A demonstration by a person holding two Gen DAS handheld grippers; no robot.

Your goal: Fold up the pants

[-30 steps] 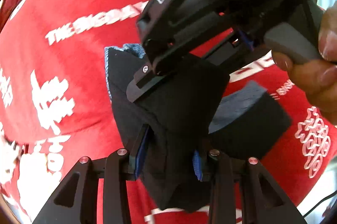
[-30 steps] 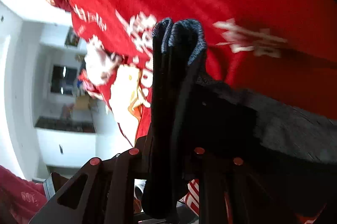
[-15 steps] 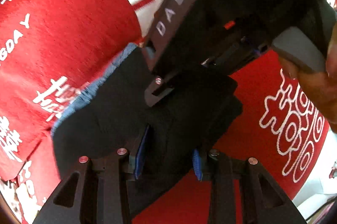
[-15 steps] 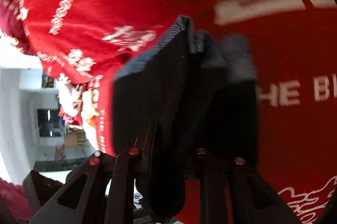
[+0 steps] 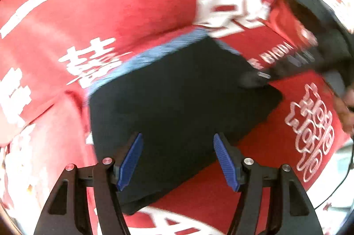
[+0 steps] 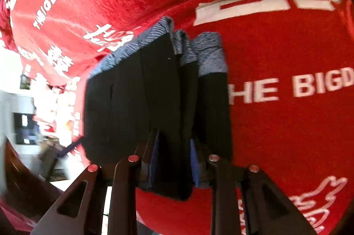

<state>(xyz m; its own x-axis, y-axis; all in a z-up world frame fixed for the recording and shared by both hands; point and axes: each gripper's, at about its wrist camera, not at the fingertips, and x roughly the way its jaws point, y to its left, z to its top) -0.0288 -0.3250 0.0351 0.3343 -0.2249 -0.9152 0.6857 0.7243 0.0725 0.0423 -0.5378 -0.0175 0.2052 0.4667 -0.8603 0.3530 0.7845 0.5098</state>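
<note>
The pants (image 5: 177, 102) are black with a blue-grey waistband and lie folded flat on the red cloth (image 5: 110, 2). My left gripper (image 5: 178, 159) hovers over their near part. Its jaws are opening, and the blue pads (image 5: 130, 159) stand wide apart, clear of the fabric. In the right wrist view the pants (image 6: 132, 102) show as several stacked layers. My right gripper (image 6: 173, 162) has a thick fold filling the gap between its pads, and its jaws are starting to open. Its black housing (image 5: 309, 47) is a blur at the pants' right corner.
White lettering covers the red cloth (image 6: 287, 124), which spreads under everything and rises in a hump behind the pants. A hand (image 5: 345, 111) holds the right gripper at the frame's edge. White room furniture (image 6: 17, 113) shows past the cloth's left edge. A thin cable (image 5: 331, 197) runs lower right.
The left gripper let go of the pants and its pads spread wide. The pants went from a hanging bundle to lying flat. The right gripper swung down, then off to the pants' right corner.
</note>
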